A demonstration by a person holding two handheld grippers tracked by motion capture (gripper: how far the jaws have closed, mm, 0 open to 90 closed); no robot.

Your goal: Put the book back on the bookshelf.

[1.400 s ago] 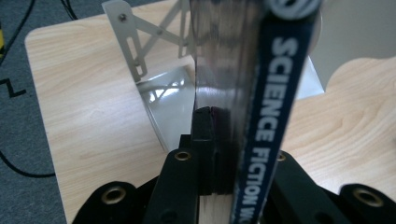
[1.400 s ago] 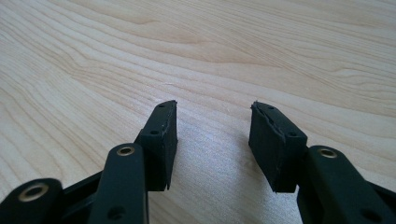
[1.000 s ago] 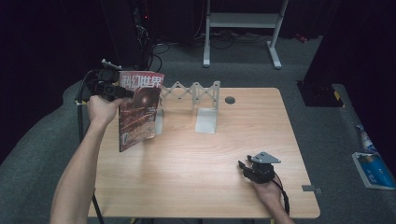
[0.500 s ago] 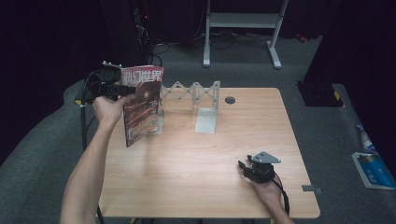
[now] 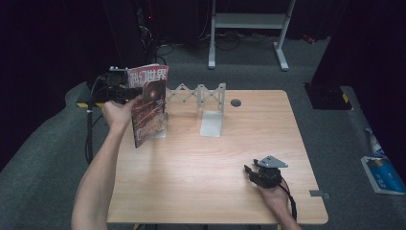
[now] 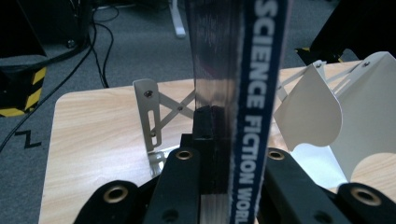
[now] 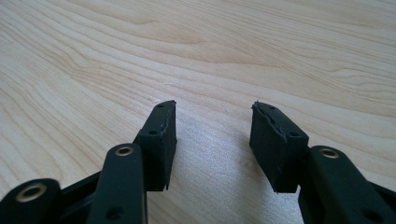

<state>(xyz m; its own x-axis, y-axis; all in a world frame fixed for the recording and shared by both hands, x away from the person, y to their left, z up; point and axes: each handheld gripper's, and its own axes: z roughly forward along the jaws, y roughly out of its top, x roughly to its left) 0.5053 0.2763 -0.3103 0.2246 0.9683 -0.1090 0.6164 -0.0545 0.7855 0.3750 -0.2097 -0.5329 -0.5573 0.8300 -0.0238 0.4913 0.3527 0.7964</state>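
At the lower right of the high view, the right gripper (image 5: pixel 250 172) rests on the counter (image 5: pixel 201 187) with its 2 jaws spread apart and empty. At the upper left, the left gripper (image 5: pixel 125 91) clamps an upright magazine (image 5: pixel 149 103) just beside the white folding rack (image 5: pixel 201 98).

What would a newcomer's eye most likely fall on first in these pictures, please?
Probably the red magazine, held upright above the table's back-left corner, clamped in the left tool. Beside it stands a white expanding bookend rack. At the front right, the right tool rests open on bare wood.
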